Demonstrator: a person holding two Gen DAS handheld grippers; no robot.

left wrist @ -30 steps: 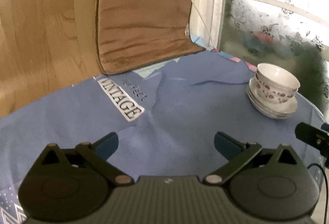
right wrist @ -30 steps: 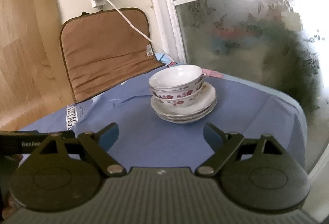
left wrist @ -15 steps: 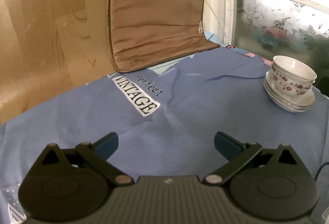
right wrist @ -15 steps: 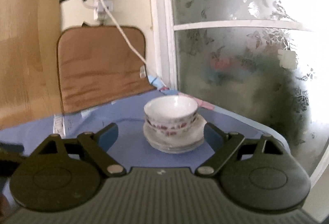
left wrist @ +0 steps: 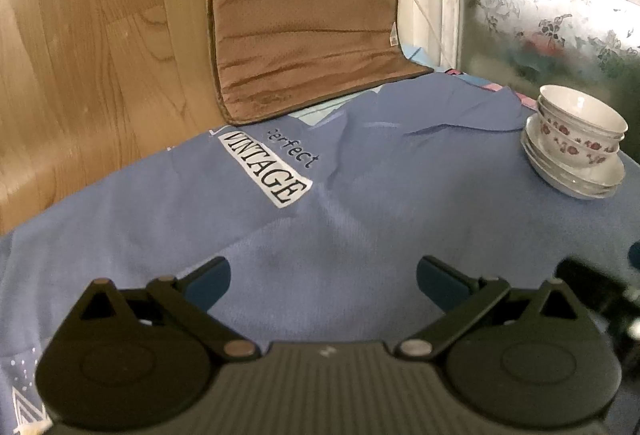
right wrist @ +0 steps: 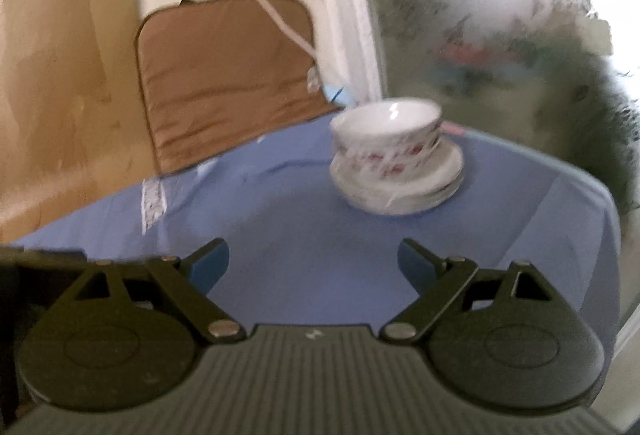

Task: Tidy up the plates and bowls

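Left gripper, fingers spread wide, nothing between them, above blue tablecloth. Right gripper, likewise spread wide and empty. Stack of bowls nested on stack of plates, at far right of cloth near frosted window; well apart from both grippers. Same bowls and plates in right wrist view, blurred by motion; floral pattern indistinct, exact count of pieces not discernible. Brown cushion propped against wall behind cloth, top edge cut off. White cable across cushion, upper end smeared. Dark object at right edge of left view, unidentifiable.
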